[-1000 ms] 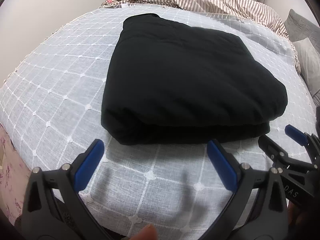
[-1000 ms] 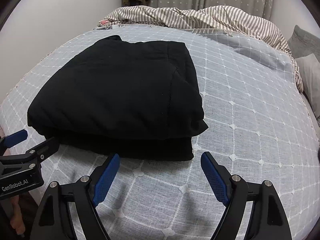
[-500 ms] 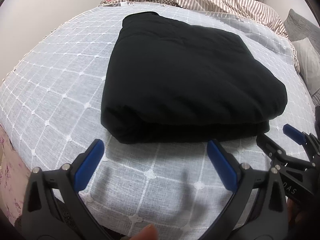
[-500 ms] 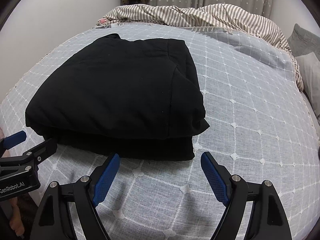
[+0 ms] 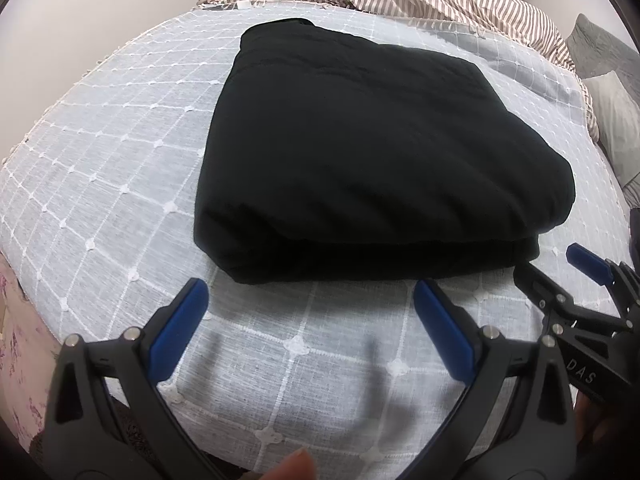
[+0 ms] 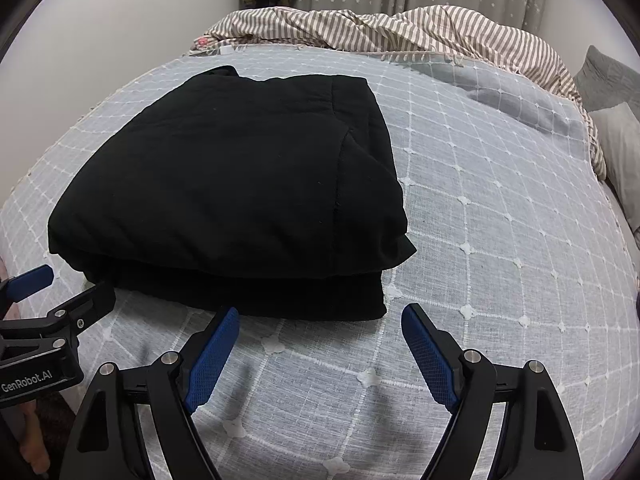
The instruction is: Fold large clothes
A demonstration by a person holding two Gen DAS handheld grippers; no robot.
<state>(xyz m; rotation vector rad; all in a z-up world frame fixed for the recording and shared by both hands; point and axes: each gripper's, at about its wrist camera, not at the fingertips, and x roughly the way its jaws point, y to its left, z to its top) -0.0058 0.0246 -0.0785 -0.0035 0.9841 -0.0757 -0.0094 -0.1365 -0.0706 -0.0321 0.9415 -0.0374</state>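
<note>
- Closest to me, my left gripper [image 5: 308,312] hangs over bare bedspread [image 5: 120,184], jaws spread wide and holding nothing.
- Beside it, my right gripper [image 6: 320,344] is just as wide and just as empty, also short of any cloth.
- Straight ahead of both lies the folded black garment [image 5: 360,152], its thick doubled edge facing me, near the fingertips but not touching them.
- From the left it sits ahead and a little right; from the right, ahead and left [image 6: 224,184], so it lies between my hands, neither clearly nearer.
- Its long axis I cannot tell.
- Farthest off, a striped duvet [image 6: 400,28] is bunched well apart from it.
</note>
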